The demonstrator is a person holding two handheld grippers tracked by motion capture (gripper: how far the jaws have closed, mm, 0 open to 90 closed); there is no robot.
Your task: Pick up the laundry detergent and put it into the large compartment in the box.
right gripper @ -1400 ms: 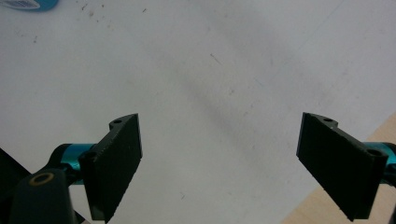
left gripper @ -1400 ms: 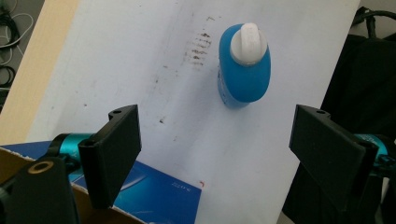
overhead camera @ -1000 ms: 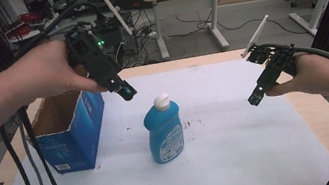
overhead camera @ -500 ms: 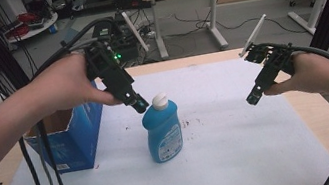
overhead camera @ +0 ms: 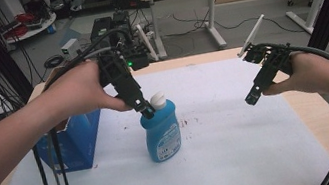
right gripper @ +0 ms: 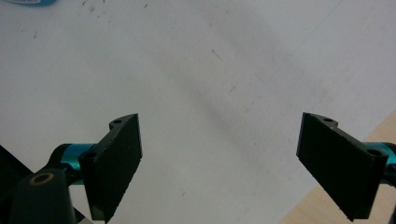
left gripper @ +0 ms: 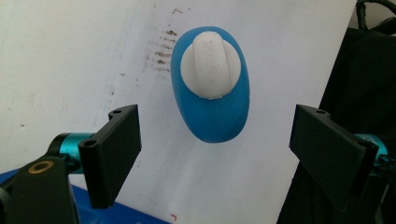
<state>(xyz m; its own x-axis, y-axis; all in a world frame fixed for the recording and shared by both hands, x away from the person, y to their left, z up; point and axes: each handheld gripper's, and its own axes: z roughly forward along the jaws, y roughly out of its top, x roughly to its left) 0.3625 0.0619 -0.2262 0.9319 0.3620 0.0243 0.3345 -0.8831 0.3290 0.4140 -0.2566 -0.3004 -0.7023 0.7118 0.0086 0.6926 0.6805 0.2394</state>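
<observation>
The blue bottle [overhead camera: 161,129] stands upright at centre frame on the tabletop [overhead camera: 245,160]. The left gripper [overhead camera: 145,108] hovers just above its white cap [left gripper: 211,65], jaws wide open and pointing down along the bottle's upright axis. The right gripper [overhead camera: 252,98], also open, waits well apart at right.

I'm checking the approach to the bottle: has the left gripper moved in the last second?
Yes. In the high view the left gripper has come rightward and down from beside the blue box, now at the blue bottle, by its white cap, jaws open.

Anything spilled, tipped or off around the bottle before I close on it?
The blue bottle stands upright, cap on. Brown specks stain the white sheet beside it, looking like old marks rather than a fresh spill. Otherwise nothing stands out.
</observation>
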